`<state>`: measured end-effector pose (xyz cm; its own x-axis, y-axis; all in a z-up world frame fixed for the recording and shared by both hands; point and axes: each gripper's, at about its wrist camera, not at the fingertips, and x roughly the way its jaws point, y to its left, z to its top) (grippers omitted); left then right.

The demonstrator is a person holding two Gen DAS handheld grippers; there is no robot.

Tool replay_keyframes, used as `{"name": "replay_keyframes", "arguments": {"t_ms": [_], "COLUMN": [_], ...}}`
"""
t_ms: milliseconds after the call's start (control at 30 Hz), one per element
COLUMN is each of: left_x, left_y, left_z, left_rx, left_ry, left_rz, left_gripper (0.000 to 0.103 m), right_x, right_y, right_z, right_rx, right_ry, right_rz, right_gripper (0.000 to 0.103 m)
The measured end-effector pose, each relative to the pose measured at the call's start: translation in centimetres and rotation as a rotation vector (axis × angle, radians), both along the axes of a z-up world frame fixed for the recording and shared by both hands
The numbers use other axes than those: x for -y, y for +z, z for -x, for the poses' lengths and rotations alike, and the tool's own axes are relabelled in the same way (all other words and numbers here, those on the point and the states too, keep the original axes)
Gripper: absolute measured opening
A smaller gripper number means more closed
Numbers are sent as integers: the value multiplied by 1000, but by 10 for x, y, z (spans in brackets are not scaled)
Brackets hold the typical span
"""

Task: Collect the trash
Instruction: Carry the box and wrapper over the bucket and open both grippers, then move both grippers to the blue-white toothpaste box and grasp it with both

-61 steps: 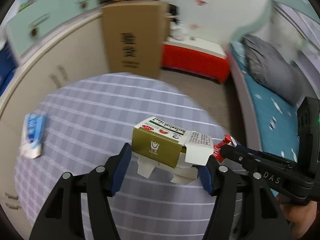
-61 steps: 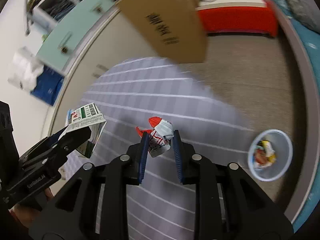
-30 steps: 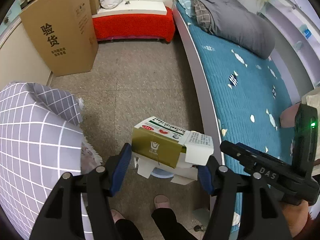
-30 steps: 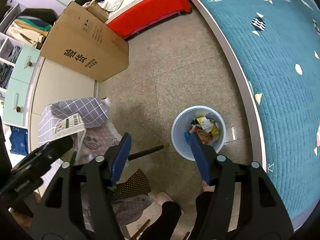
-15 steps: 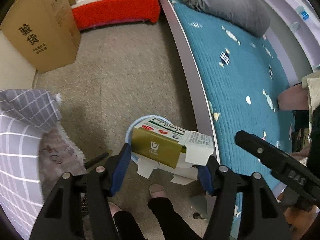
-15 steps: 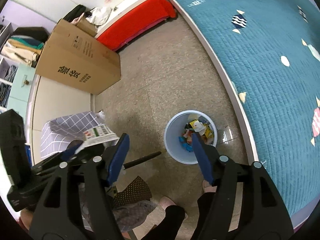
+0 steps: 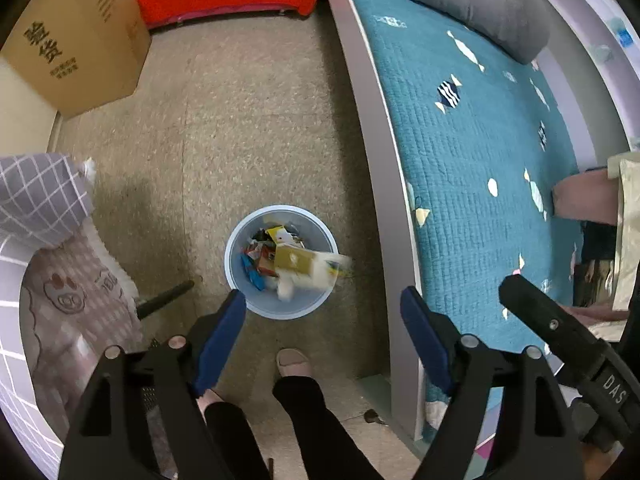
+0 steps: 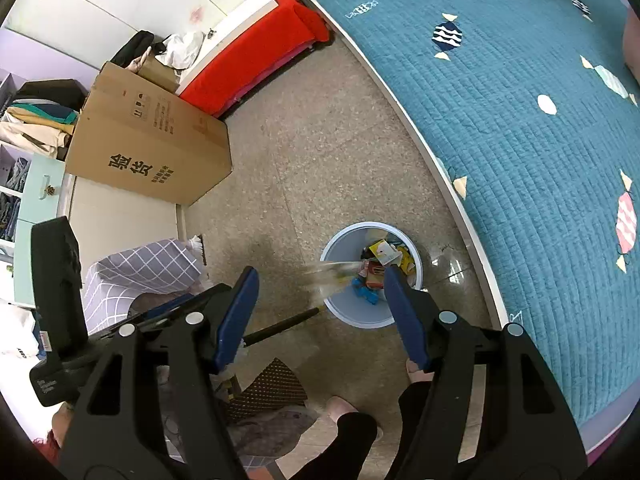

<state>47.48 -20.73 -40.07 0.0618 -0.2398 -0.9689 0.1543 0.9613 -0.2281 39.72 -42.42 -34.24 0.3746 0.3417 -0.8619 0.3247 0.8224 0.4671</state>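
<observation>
A pale blue trash bin (image 7: 240,240) stands on the floor beside the bed and holds several scraps; it also shows in the right wrist view (image 8: 412,254). A gold and white carton (image 7: 304,266) is blurred in the air over the bin's rim; the right wrist view shows it as a streak (image 8: 326,274) at the bin's left edge. My left gripper (image 7: 320,330) is open and empty above the bin. My right gripper (image 8: 320,316) is open and empty, also above the bin.
A bed with a teal quilt (image 7: 480,152) runs along the right. A table with a grey checked cloth (image 7: 36,196) is at the left. A large cardboard box (image 8: 148,148) leans on the cabinets. The person's feet (image 7: 294,362) stand below the bin.
Both grippers swung from the table to over the bin. The right one dropped its red wrapper earlier. The left gripper has just opened and the carton is falling into the bin.
</observation>
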Motion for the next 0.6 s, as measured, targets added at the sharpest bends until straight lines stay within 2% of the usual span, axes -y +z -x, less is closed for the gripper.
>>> {"name": "replay_keyframes", "arguments": {"t_ms": [133, 300, 467, 600], "left_x": [-8, -28, -65, -117], "left_y": [9, 38, 73, 110], "left_z": [2, 11, 20, 31], "left_rx": [9, 67, 131, 220], "left_ry": [24, 53, 113, 186], "left_rz": [-4, -16, -13, -15], "left_gripper": [78, 78, 78, 78], "right_x": [-3, -19, -62, -111], "right_y": [5, 18, 42, 63], "right_z": [1, -1, -9, -17], "right_rx": [9, 26, 75, 118], "right_ry": [13, 47, 137, 218], "right_rz": [-6, -14, -28, -44], "right_gripper": [64, 64, 64, 64]}}
